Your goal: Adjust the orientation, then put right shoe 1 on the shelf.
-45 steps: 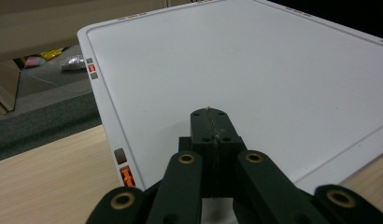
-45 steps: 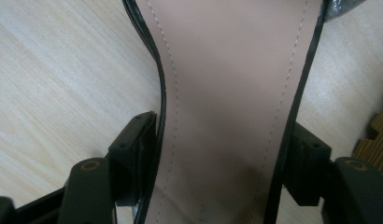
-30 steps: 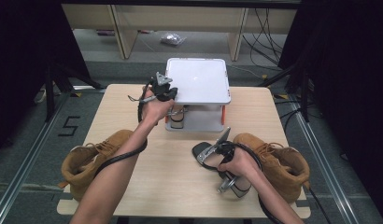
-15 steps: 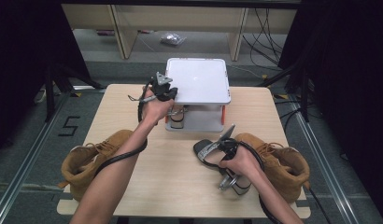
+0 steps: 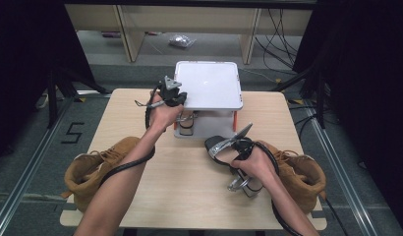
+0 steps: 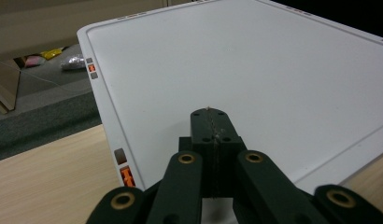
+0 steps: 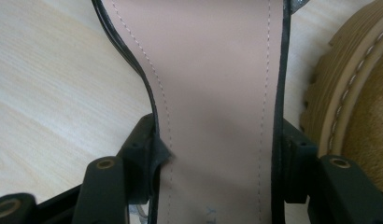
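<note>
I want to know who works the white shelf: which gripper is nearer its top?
Left. The left gripper hangs shut over the near left corner of the white shelf top. The right gripper is on the table's near side, clamped on a high-heeled sandal.

Two tan boots flank the table (image 5: 189, 187): one boot (image 5: 94, 169) at 8 o'clock, the other boot (image 5: 300, 169) at 4. A foil wad (image 5: 181, 40) lies on the floor at 12.

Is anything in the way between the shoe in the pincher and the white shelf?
Nothing visible blocks it. The right gripper clamps the black shoe over bare table. The white rack lies just ahead, with the shut left gripper at its near corner.
</note>
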The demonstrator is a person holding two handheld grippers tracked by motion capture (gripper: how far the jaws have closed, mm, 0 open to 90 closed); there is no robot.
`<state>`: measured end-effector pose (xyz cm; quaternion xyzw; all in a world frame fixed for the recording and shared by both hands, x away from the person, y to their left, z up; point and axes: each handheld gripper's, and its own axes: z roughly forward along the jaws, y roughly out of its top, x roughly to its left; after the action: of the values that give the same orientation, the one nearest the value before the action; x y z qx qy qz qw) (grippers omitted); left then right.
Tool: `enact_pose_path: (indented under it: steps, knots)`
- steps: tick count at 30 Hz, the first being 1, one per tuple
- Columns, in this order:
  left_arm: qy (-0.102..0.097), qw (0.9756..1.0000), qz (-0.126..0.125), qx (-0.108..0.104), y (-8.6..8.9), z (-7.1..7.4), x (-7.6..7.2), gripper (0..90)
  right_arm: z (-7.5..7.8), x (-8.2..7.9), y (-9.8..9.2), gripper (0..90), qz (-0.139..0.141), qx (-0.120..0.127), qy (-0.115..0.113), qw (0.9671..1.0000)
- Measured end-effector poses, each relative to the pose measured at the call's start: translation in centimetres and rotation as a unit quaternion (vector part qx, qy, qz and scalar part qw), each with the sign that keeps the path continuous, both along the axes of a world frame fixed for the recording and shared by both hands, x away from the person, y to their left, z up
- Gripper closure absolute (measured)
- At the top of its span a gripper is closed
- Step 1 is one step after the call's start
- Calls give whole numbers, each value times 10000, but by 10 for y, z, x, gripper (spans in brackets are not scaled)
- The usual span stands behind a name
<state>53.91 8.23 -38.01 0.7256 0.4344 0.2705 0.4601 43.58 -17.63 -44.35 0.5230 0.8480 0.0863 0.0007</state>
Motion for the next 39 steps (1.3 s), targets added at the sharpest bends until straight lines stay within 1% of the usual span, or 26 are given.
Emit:
enact_pose_path:
  steps: [2, 3, 4, 5, 6, 7, 8, 9, 13, 14, 17, 18, 19, 21, 22, 25, 26, 27, 30, 31, 32, 33, 34, 35, 38, 39]
  knots:
    - [5, 10000, -3, 8, 0, 0, 0, 894, 1, 1, 1, 436, -62, -19, -121, 9999]
    - [113, 9997, -107, -170, -3, 0, -1, 894, 2, 2, 1, 436, -2, -25, -122, 9999]
    - [21, 10000, -29, 1, 0, 0, 0, 894, 3, 4, 1, 437, 43, 22, -183, 9998]
    - [12, 10000, -2, 42, 0, 1, 0, 895, 4, 4, 3, 436, -117, 33, -126, 9998]
    - [12, 10000, -10, 24, 1, 1, 1, 894, 4, 7, 2, 437, 14, 40, -208, 9998]
    - [37, 10000, -28, -16, 0, 0, 1, 894, 6, 7, 5, 437, -199, 64, -201, 9996]
    - [32, 10000, -24, -13, 0, 0, 1, 895, 7, 9, 6, 437, -225, 82, -181, 9995]
    - [27, 10000, -18, 4, 1, 1, 1, 895, 7, 10, 7, 437, -304, 84, -267, 9991]
    - [29, 10000, -18, 0, 0, 1, 1, 894, 7, 18, 9, 436, -467, 147, -250, 9985]
    - [30, 10000, -21, 5, 0, 1, 1, 895, 7, 21, 9, 437, -541, 95, -268, 9981]
    - [35, 10000, -28, 3, 1, 1, 1, 894, 6, 26, 10, 437, -632, 96, -278, 9976]
    - [32, 10000, -28, 5, 1, 1, 1, 895, 6, 28, 10, 436, -695, 80, -343, 9970]
    - [27, 10000, -22, 2, 0, 1, 1, 895, 6, 29, 10, 436, -721, 91, -306, 9969]
    - [28, 10000, -26, 17, 0, 1, 1, 894, 6, 34, 10, 436, -881, 279, -283, 9953]
    - [48, 10000, -26, 18, 0, 1, 1, 894, 6, 34, 12, 437, -994, 162, -345, 9943]
    - [63, 10000, -20, 6, 0, 1, 2, 894, 6, 39, 15, 437, -1136, 159, -443, 9924]
    - [64, 10000, -17, 6, 0, 1, 2, 895, 6, 41, 16, 436, -1223, 209, -408, 9914]
    - [61, 10000, -13, 11, 0, 1, 2, 895, 5, 42, 17, 436, -1273, 190, -452, 9907]
    - [47, 10000, -17, 14, 0, 1, 2, 895, 2, 46, 20, 436, -1420, 291, -525, 9880]
    - [44, 10000, -15, 12, 0, 1, 2, 894, 2, 48, 21, 436, -1429, 302, -463, 9882]
    - [39, 10000, -21, 18, 0, 1, 2, 894, 0, 51, 22, 436, -1442, 265, -508, 9879]
    - [54, 10000, -36, 61, 1, 1, 2, 895, -1, 52, 23, 436, -1556, 239, -457, 9865]
    - [54, 10000, -33, 63, 1, 1, 2, 895, -2, 54, 24, 436, -1479, 218, -488, 9876]
    - [51, 10000, -31, 67, 1, 1, 2, 894, -3, 55, 26, 436, -1609, 216, -488, 9855]
    - [51, 10000, -21, 27, 0, 1, 2, 895, -6, 58, 26, 436, -1708, 294, -486, 9837]
    - [49, 10000, -20, 30, 0, 1, 2, 895, -8, 59, 27, 436, -1773, 232, -465, 9828]
